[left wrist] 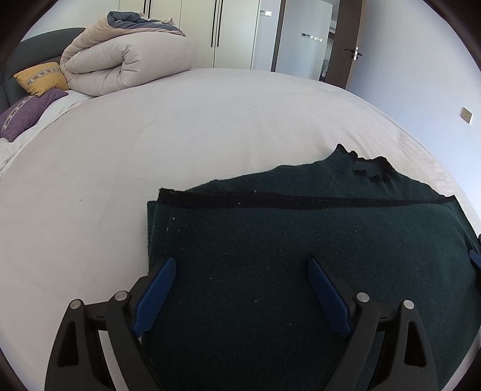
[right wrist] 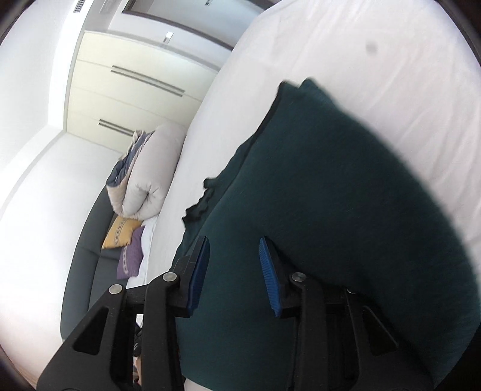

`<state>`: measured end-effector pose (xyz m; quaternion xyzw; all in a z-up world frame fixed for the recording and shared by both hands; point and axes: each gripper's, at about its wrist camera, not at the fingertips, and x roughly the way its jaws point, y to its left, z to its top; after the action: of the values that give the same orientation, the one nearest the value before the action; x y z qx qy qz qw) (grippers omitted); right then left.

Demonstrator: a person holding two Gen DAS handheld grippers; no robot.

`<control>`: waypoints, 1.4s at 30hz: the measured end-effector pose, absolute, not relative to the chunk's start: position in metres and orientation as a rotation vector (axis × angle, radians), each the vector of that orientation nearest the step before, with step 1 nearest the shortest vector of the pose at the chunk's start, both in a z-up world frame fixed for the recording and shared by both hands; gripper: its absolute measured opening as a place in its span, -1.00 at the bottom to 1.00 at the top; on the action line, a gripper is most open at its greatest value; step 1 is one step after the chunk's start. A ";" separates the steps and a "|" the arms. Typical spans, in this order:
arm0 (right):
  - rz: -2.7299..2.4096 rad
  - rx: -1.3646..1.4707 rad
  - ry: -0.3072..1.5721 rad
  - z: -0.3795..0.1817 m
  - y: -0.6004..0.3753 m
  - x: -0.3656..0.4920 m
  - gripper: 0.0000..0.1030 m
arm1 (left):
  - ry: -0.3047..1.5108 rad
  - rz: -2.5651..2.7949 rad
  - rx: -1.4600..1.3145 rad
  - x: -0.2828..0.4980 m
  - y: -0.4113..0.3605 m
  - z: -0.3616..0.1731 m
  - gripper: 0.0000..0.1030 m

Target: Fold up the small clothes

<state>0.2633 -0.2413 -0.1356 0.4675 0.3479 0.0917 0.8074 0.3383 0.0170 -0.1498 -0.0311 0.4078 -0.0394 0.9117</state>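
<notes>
The left gripper [left wrist: 242, 272] tips down over the dark green sweater [left wrist: 300, 255] with its blue jaws spread wide, pinching nothing. The sweater lies folded on the white bed [left wrist: 180, 135], right under it. The right gripper [right wrist: 233, 255] leans sideways, its jaws partly apart, with sweater cloth showing between them; I cannot tell if it pinches. No words can be read.

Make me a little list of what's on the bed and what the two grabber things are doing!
garment: dark green knitted sweater with black trim, folded over, lying on the bed
surface: white bed sheet
left gripper: open wide, blue pads over the sweater, nothing pinched
right gripper: jaws partly apart above the sweater, view blurred, grip unclear
far corner: rolled beige duvet, mustard yellow cushion, purple cushion
background: cream wardrobe doors
</notes>
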 end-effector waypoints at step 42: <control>0.437 0.864 0.852 -0.060 -0.149 0.173 0.13 | 1.220 -0.414 -0.822 0.282 0.110 -0.158 0.30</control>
<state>0.1727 -0.1489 -0.0599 0.4027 0.3972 0.2038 0.7991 0.2819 0.1102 -0.1577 -0.3723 0.5525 -0.1872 0.7219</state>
